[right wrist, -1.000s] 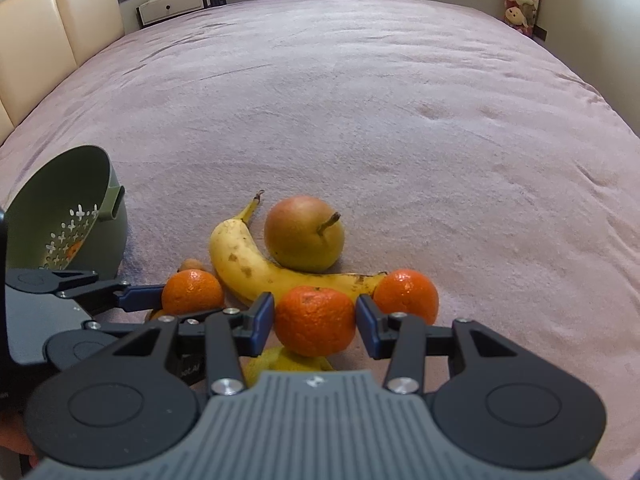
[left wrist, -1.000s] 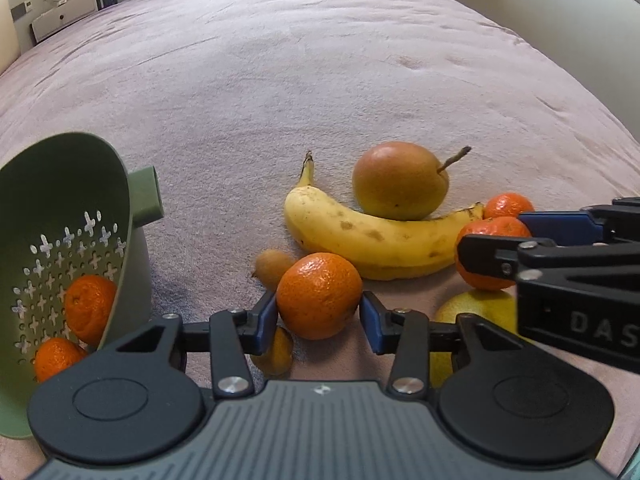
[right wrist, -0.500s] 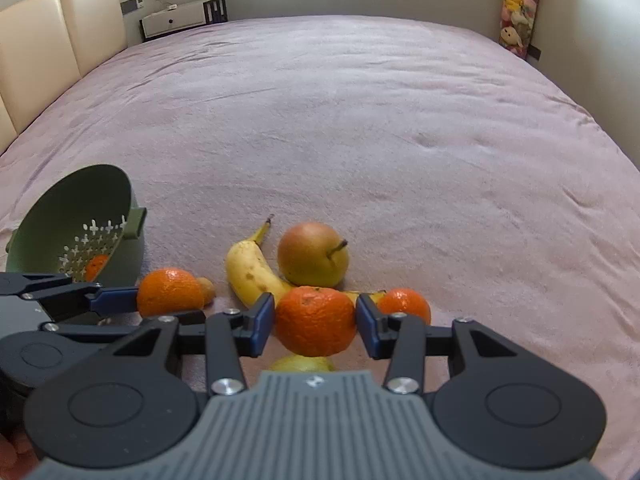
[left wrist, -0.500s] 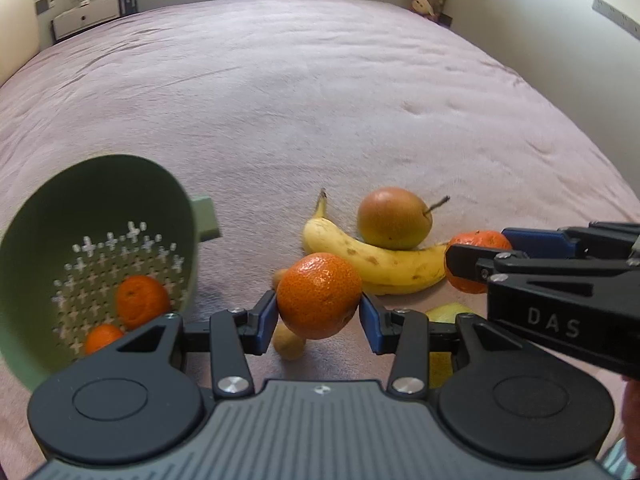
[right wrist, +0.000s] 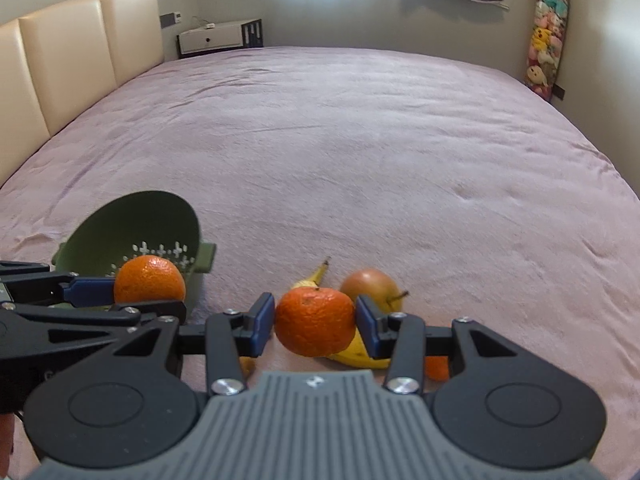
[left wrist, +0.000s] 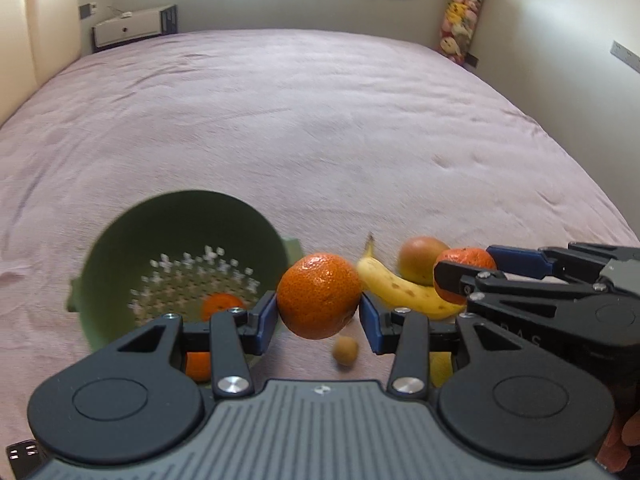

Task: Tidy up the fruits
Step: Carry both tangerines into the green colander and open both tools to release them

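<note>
My left gripper is shut on a tangerine, held in the air just right of the green colander. The colander lies tilted on the bed with tangerines inside. My right gripper is shut on another tangerine, held above the banana and the pear. In the right wrist view the left gripper's tangerine hangs in front of the colander. In the left wrist view the banana, pear and right gripper's tangerine show at right.
A small brown fruit and a yellow fruit lie on the pink bedspread below the grippers. One more tangerine lies behind my right finger. A padded headboard runs along the left.
Both grippers have risen with their tangerines. The left one has swung left toward the colander, which now sits nearer the centre of its view.
</note>
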Action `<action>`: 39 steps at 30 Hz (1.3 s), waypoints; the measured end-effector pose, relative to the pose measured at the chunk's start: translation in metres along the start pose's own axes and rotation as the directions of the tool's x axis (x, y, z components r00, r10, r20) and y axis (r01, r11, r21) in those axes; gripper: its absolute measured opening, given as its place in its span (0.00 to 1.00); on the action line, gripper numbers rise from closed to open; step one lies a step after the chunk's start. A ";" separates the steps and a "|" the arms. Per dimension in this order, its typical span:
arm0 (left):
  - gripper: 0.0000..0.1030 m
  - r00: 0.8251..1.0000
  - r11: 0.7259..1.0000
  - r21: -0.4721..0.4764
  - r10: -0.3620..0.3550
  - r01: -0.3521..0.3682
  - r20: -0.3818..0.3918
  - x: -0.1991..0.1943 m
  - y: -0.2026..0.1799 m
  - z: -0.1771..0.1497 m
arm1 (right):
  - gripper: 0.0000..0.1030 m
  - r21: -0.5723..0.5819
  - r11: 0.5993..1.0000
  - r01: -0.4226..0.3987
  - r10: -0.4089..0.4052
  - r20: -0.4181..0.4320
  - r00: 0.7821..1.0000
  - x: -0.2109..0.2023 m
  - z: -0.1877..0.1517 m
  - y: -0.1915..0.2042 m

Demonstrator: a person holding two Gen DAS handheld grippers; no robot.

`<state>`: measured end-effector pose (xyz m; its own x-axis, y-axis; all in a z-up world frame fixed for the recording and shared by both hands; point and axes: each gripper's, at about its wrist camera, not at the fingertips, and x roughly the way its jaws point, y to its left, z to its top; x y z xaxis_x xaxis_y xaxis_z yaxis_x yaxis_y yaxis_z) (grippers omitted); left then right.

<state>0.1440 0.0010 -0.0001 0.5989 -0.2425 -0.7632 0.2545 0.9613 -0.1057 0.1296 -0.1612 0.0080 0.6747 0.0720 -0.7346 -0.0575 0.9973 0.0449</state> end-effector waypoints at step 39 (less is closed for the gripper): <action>0.48 0.982 0.978 -0.148 0.130 -0.149 -0.134 0.052 0.096 0.017 | 0.41 -0.448 0.869 -0.208 0.168 -0.127 0.977 0.094 0.029 0.119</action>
<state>0.2127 0.0788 -0.0392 0.5198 -0.0961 -0.8489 0.0471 0.9954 -0.0839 0.2070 -0.0350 -0.0361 0.5562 0.2368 -0.7966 -0.5203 0.8467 -0.1116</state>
